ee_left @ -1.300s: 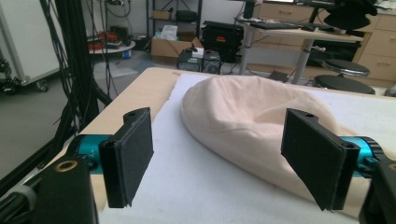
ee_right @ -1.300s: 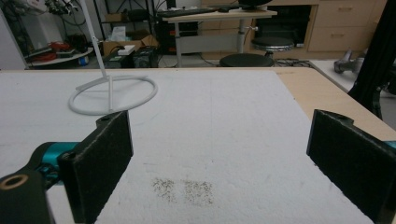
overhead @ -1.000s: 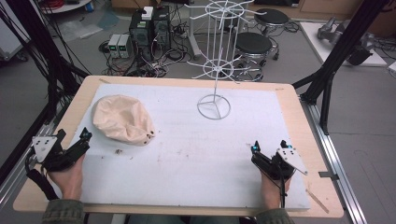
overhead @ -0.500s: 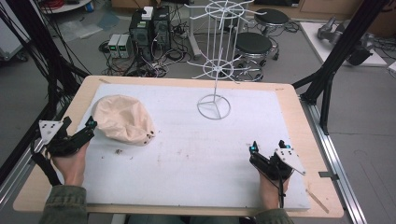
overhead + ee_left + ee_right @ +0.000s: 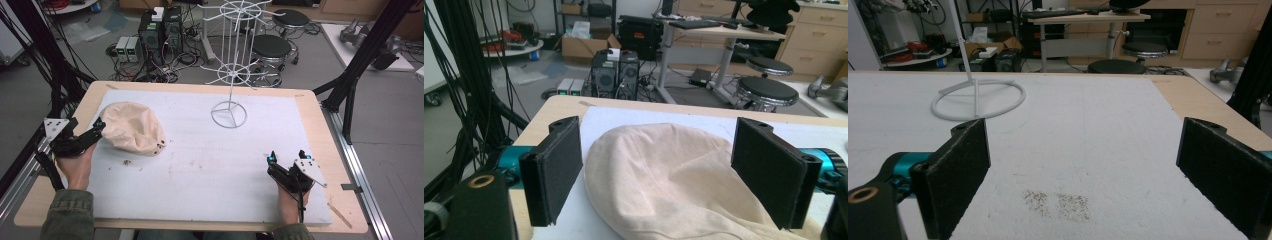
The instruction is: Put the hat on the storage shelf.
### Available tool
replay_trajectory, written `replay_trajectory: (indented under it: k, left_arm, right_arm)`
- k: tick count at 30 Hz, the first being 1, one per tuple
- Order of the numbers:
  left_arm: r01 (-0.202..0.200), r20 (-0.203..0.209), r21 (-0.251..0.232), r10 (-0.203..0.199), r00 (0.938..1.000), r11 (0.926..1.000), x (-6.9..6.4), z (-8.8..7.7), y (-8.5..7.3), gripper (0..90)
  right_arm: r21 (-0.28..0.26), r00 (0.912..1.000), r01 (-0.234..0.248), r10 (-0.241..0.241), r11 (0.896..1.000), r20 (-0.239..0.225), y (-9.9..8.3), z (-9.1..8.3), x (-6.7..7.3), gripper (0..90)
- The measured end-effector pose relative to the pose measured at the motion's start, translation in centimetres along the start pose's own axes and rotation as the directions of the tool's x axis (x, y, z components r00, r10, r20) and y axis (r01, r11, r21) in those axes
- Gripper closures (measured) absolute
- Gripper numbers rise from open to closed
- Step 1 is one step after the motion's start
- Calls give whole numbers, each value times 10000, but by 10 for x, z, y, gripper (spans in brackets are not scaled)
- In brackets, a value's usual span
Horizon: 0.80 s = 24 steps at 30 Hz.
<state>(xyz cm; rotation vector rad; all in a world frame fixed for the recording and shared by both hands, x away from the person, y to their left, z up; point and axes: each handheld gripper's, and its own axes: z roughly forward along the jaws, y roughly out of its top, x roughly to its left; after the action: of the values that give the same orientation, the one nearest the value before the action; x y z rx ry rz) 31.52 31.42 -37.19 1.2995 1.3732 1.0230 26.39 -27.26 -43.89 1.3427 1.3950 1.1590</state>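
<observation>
A cream fabric cap [image 5: 132, 129] lies crumpled on the left part of the white foam board [image 5: 200, 165]. My left gripper [image 5: 99, 127] is open at the cap's left edge. In the left gripper view the cap [image 5: 664, 175] lies low between the two black pads [image 5: 556, 165], apart from both. My right gripper [image 5: 287, 156] rests open at the board's front right with nothing between its pads [image 5: 955, 175]. A white wire stand [image 5: 231, 75] rises from a ring base [image 5: 229, 114] at the back middle; that base [image 5: 978, 100] lies ahead and left in the right gripper view.
The board sits on a wooden table [image 5: 335, 150] framed by black struts [image 5: 350, 95]. Dark specks [image 5: 126, 162] mark the board in front of the cap, and a smudge [image 5: 1058, 202] lies before the right gripper. Computers, cables and stools stand on the floor beyond.
My left gripper has moved forward and right, from the table's left edge up to the cap, so its jaws now flank the cap's edge. The right gripper has barely shifted.
</observation>
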Motion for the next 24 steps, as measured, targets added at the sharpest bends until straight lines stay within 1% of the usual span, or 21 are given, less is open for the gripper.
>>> replay_trajectory:
  k: [4,7,10,14,16,18,20,22,24]
  left_arm:
    - [8,-3,155,-8,10000,9999,0,6,6,206]
    - [215,63,227,-217,9997,9995,0,11,9,204]
    - [236,45,374,-238,9997,9990,0,17,13,201]
    - [20,-93,504,-15,10000,9987,-1,27,16,201]
    - [-256,-249,593,271,9993,9979,-4,31,17,201]
    - [-291,-214,735,307,9993,9969,-5,36,18,201]
    - [-182,-190,789,198,9996,9967,-7,41,18,201]
    - [-176,-280,926,203,9994,9955,-7,47,19,201]
    - [-321,-461,1078,373,9982,9937,-7,53,19,201]
  right_arm:
    - [-5,10000,-17,17,10000,9,0,0,0,61]
    - [4,10000,-29,29,10000,23,0,1,0,61]
    - [-4,10000,7,-7,10000,44,0,1,0,61]
    - [-6,10000,-5,5,10000,43,0,1,0,61]
    - [-7,10000,-33,33,10000,24,0,0,0,61]
    - [-40,10000,-27,27,10000,-10,0,0,1,61]
    - [-51,10000,38,-38,10000,-64,0,0,2,60]
    - [-1,9999,32,-32,10000,-105,0,0,4,60]
    - [15,9999,-8,9,10000,-165,0,0,5,60]
